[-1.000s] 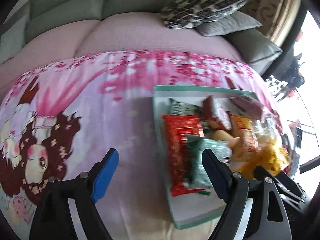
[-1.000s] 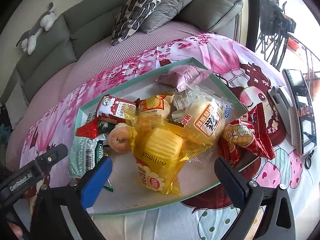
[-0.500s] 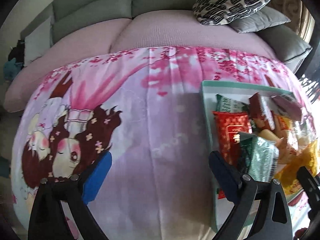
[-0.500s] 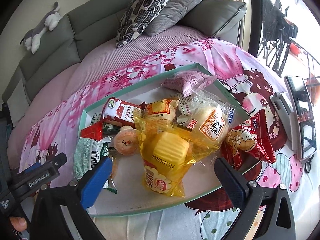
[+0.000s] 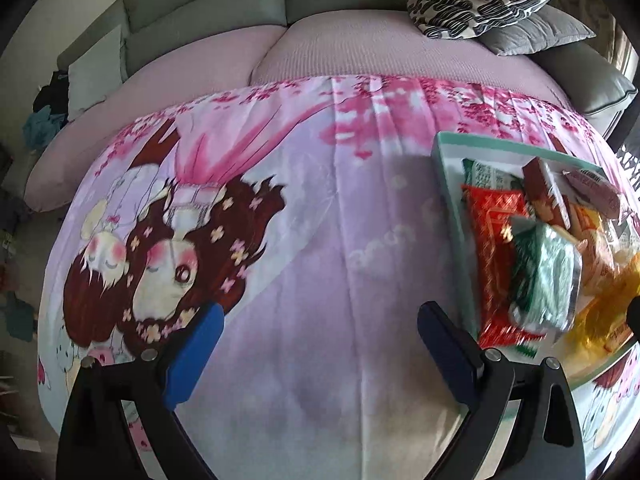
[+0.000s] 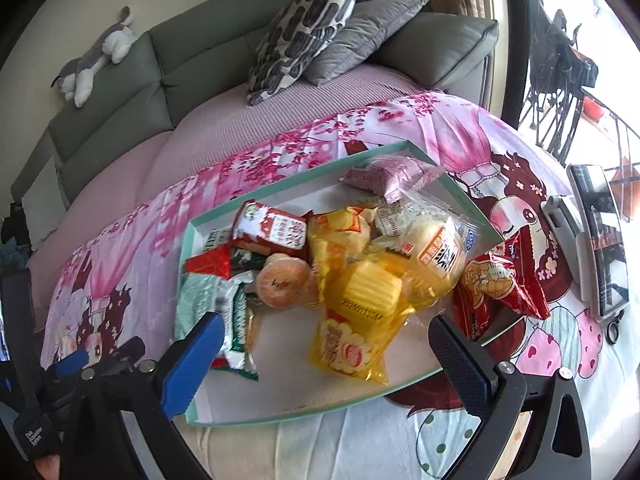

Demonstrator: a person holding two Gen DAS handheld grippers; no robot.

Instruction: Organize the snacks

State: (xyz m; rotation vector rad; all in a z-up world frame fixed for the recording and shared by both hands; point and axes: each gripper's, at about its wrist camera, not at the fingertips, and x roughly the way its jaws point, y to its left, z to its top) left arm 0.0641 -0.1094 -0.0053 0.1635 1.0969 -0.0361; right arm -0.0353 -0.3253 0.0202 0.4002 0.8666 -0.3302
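Observation:
A mint-rimmed tray [image 6: 280, 420] on the pink printed cloth holds a heap of snack packs: a yellow bag [image 6: 356, 320], a green-silver pack [image 6: 208, 300], a red pack [image 6: 272, 228], a bun pack [image 6: 436, 248] and a pink pack [image 6: 384, 176]. A red pack [image 6: 500, 284] lies over the tray's right rim. My right gripper [image 6: 320, 356] is open and empty, just above the tray's near side. My left gripper [image 5: 320, 348] is open and empty over bare cloth, left of the tray [image 5: 448, 168]. The left gripper also shows at the right wrist view's lower left [image 6: 100, 356].
A grey sofa [image 6: 132, 76] with a pink cover, patterned and grey cushions [image 6: 304, 28] and a plush toy [image 6: 96, 56] runs behind. A phone on a stand [image 6: 600, 240] lies right of the tray. A balcony railing is at far right.
My left gripper has swung left, away from the tray, so the tray now sits at the right edge of its view. My right gripper has barely moved.

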